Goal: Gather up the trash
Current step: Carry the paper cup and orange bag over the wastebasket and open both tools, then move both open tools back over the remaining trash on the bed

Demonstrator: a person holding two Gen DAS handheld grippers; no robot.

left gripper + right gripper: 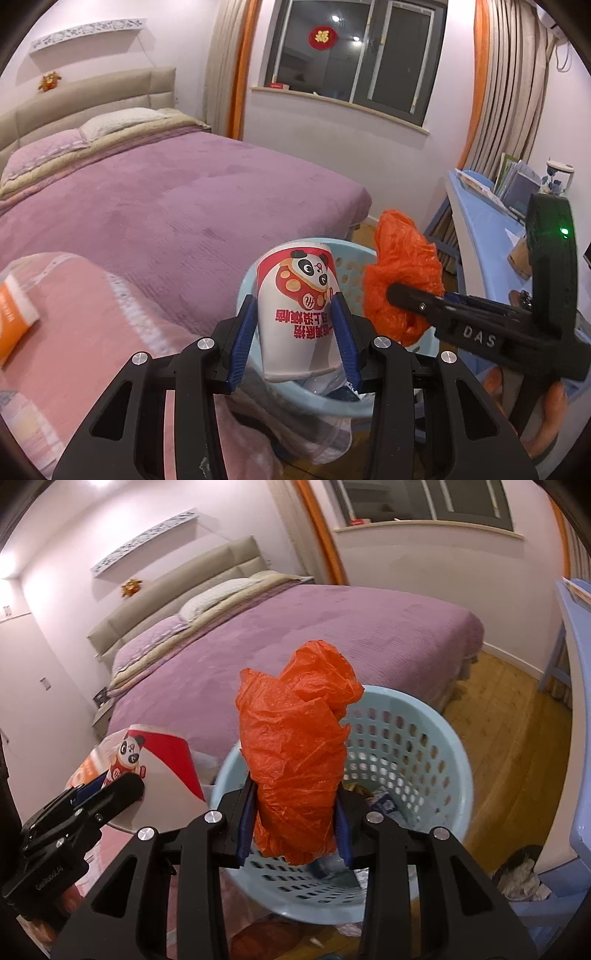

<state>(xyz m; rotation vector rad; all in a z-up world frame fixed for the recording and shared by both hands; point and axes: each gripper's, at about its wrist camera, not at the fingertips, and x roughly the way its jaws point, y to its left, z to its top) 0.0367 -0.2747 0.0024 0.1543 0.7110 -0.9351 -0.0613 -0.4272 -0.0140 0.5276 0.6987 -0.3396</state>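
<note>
My left gripper [295, 328] is shut on a white and red paper cup [297, 306] with a panda print, held upside down over the near rim of a light blue perforated basket [351, 258]. My right gripper [293, 816] is shut on a crumpled orange plastic bag [295, 746], held above the same basket [424, 768]. The cup [162, 764] and the left gripper [107, 790] show at the left in the right wrist view. The bag [402, 273] and the right gripper [406, 295] show at the right in the left wrist view. Some trash lies inside the basket.
A bed with a purple cover [177, 199] stands behind the basket. A pink blanket [85, 314] with an orange and white box [14, 314] lies at the near left. A blue desk [480, 221] with books stands at the right. Wooden floor [517, 720] lies beyond the basket.
</note>
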